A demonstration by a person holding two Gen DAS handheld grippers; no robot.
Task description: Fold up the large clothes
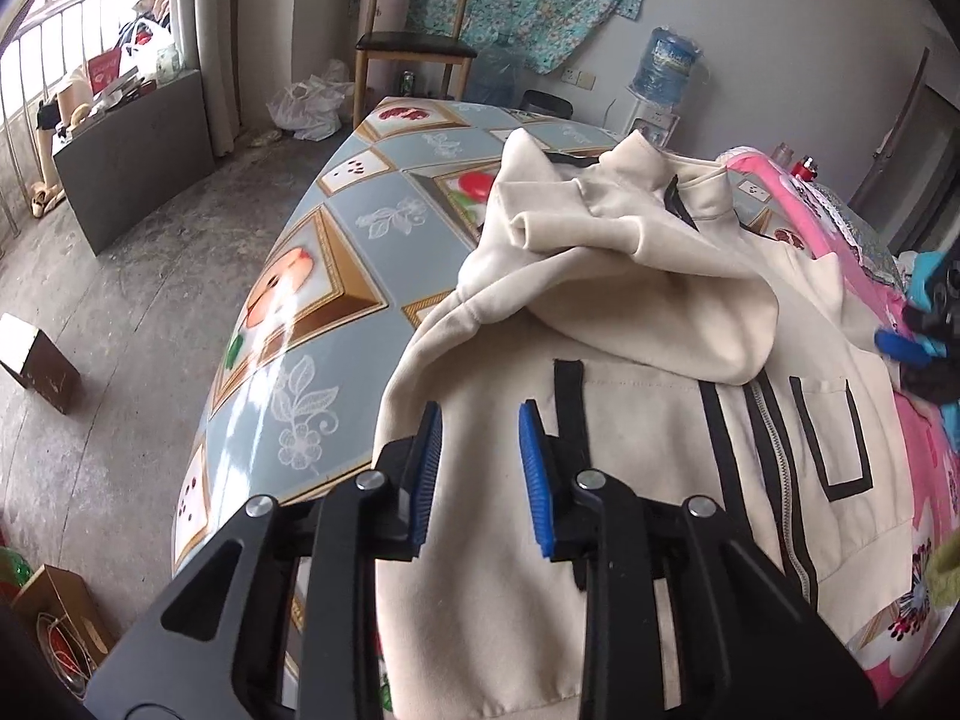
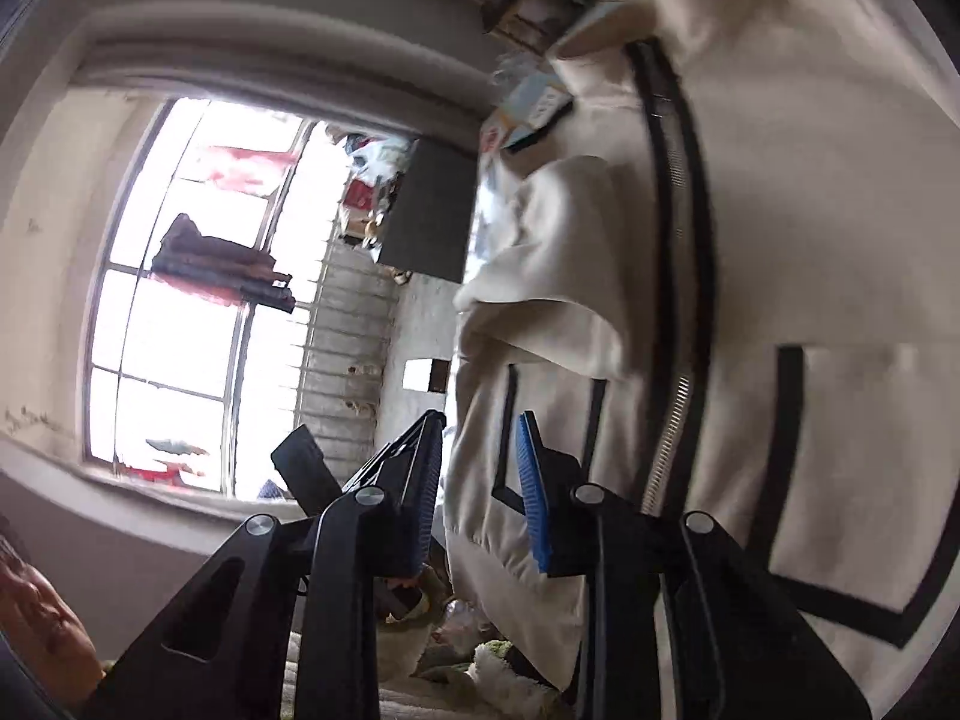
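A cream jacket (image 1: pixel 630 420) with black trim and a centre zipper lies front up on a table covered by a patterned cloth (image 1: pixel 336 300). One sleeve (image 1: pixel 600 252) is folded across its chest. My left gripper (image 1: pixel 482 468) is at the jacket's lower left part, near the hem, and cream fabric fills the narrow gap between its blue pads (image 1: pixel 429 468). In the right wrist view, which is rolled sideways, the jacket (image 2: pixel 810 240) fills the right half. My right gripper (image 2: pixel 480 480) has the jacket's edge by a black-trimmed pocket between its closely set pads.
Pink cloth (image 1: pixel 918 438) lies under the jacket's right side, with dark and blue items at the table's right edge. A wooden chair (image 1: pixel 414 42) and a water bottle (image 1: pixel 666 66) stand behind the table. Boxes (image 1: pixel 42 360) sit on the floor at left. A barred window (image 2: pixel 180 300) is bright.
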